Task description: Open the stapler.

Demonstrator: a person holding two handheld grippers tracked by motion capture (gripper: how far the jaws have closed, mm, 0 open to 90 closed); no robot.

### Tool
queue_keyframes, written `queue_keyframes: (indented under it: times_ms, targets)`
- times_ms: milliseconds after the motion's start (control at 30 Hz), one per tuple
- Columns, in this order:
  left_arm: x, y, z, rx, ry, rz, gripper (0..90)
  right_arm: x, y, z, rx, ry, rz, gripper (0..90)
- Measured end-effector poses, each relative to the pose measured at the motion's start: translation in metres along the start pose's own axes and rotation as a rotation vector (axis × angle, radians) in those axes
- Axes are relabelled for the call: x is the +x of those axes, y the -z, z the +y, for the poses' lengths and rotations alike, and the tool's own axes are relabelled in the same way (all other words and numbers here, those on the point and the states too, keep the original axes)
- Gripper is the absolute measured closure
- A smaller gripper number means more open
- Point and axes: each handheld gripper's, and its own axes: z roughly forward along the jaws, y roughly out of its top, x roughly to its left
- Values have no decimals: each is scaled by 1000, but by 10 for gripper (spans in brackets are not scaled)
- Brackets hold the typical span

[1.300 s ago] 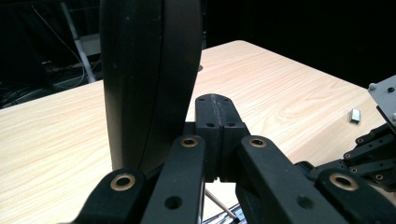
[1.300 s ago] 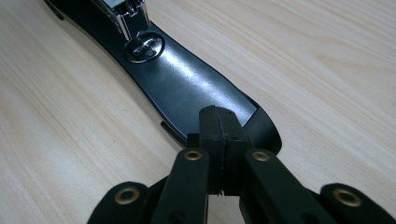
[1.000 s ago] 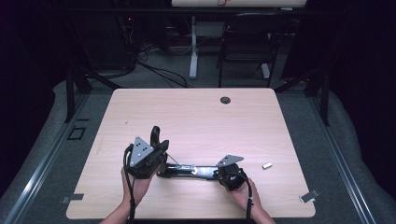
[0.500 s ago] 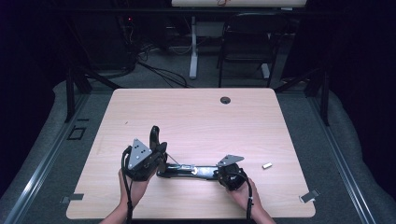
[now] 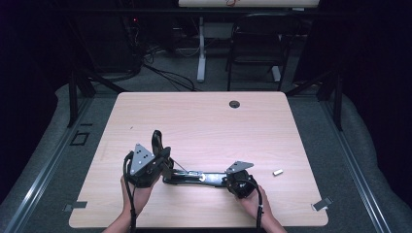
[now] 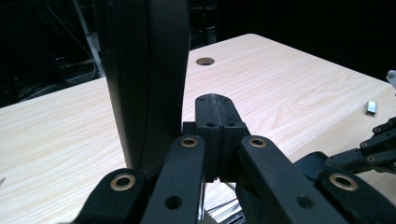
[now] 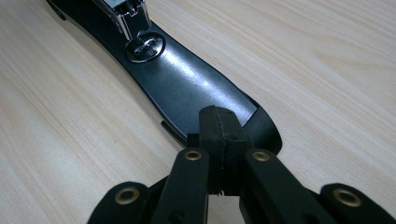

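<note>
In the lower middle of the high view, an opened black stapler is lying on the light wooden table, its base stretching level between the two hands and its top arm standing upright at the left end. The left gripper is sitting at that left end, just beside the raised arm, with the person's left hand coming in from the bottom edge below it. In the left gripper view its jaws are pressing flat against each other with nothing between the pads, and the stapler's upright arm is rising as a broad dark bar just left of them, so close that I cannot tell whether it is touching. The right gripper is resting at the right end of the base, with the right hand behind it. In the right gripper view its jaws are also pressed together, their tips lying over the rounded glossy end of the stapler base, and the chrome staple channel is showing at the upper left of that frame. A small silver staple strip is lying on the table well to the right of the stapler. A round cable hole is showing near the table's far edge.
</note>
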Motion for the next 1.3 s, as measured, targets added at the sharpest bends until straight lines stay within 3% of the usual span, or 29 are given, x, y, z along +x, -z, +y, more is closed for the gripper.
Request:
queue_keyframes:
  times_ms: [133, 233, 433, 633, 733, 800, 1000, 1133, 1300]
  targets:
    - [25, 4, -1, -4, 94, 52, 900, 1, 0, 0, 0, 1, 1, 900]
    - [41, 7, -5, 16, 155, 62, 900, 0, 0, 0, -1, -1, 1, 900]
    - [41, 5, -9, 53, 147, 65, 900, 1, 0, 0, -2, -2, -1, 900]
    - [45, 5, -9, 48, 168, 78, 900, 1, 0, 0, -1, -1, -1, 900]
    - [43, 6, -7, 45, 159, 74, 900, 1, 0, 1, 0, 2, -2, 900]
    - [40, 7, -4, 41, 144, 51, 900, 0, 0, 1, 7, 10, -3, 900]
    - [30, 9, 4, 55, 100, -64, 778, 2, 0, 4, 29, 30, -18, 892]
    - [25, 7, 4, 108, 70, -143, 636, 3, 1, 9, 70, 37, -9, 775]
    - [23, 8, 3, 158, 28, -189, 442, -4, 8, 17, 77, 20, 40, 649]
